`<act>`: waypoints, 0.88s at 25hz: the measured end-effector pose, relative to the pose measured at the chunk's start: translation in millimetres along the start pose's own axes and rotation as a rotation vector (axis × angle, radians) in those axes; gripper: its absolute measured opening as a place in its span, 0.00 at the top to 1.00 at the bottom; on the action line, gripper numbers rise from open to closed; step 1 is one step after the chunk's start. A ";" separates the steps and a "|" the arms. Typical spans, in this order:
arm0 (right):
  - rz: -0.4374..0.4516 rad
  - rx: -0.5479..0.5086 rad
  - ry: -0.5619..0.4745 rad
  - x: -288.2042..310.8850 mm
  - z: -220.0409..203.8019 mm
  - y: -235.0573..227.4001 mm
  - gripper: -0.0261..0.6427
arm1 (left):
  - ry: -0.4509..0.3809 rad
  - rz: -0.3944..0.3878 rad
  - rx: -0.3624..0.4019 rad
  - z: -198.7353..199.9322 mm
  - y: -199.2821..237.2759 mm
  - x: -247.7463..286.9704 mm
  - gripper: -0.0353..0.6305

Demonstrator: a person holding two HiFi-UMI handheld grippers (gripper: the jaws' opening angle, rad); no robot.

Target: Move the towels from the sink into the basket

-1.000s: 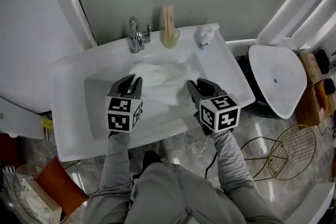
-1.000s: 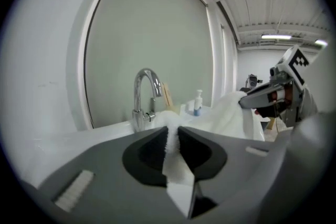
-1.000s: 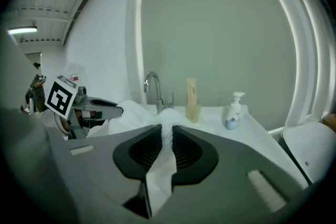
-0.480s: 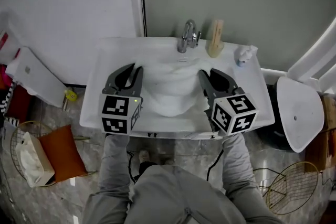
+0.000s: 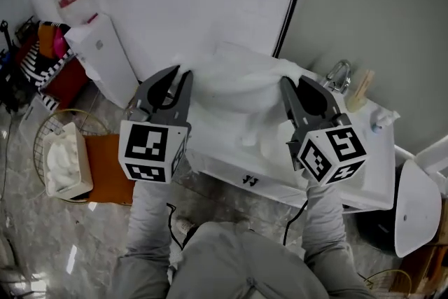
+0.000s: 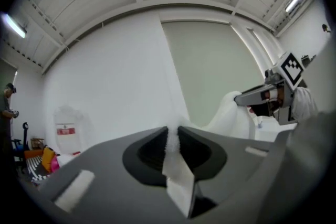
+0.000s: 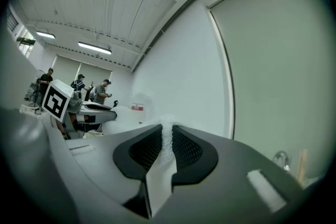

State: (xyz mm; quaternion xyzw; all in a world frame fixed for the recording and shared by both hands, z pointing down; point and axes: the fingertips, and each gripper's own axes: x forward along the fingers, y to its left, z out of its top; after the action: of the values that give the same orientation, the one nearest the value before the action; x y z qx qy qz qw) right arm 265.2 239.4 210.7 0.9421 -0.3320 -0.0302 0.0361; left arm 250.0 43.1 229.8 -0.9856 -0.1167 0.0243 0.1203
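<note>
Aiming for the wire basket (image 5: pixel 36 143) at far left, standing well apart on the floor with something white inside. Clamped shut with the left gripper (image 5: pixel 180 77) on a thin fold of towel edge. Holding the towel (image 5: pixel 238 77) stretched in mid-air, over the left end of the sink (image 5: pixel 381 171). Pinched just as thinly in the closed right gripper (image 5: pixel 294 84). Risking a slipped corner under tension, or a drooping middle snagging and dropping short of the basket.
</note>
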 end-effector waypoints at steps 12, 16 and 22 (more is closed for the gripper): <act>0.365 -0.056 -0.150 142.1 70.0 259.5 0.88 | 0.009 0.391 0.076 -8.7 244.9 -185.1 0.77; 0.472 -0.044 -0.161 170.9 72.2 343.1 0.88 | 0.040 0.498 0.078 -24.6 300.2 -251.9 0.77; 0.708 -0.030 -0.163 203.0 68.7 475.6 0.88 | 0.109 0.728 0.070 -52.0 360.4 -368.5 0.77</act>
State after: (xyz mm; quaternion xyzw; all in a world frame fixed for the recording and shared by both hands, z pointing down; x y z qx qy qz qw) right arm 121.0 -260.8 177.6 0.7626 -0.6390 -0.0955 0.0316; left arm -23.3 -395.9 200.1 -0.9576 0.2493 0.0169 0.1435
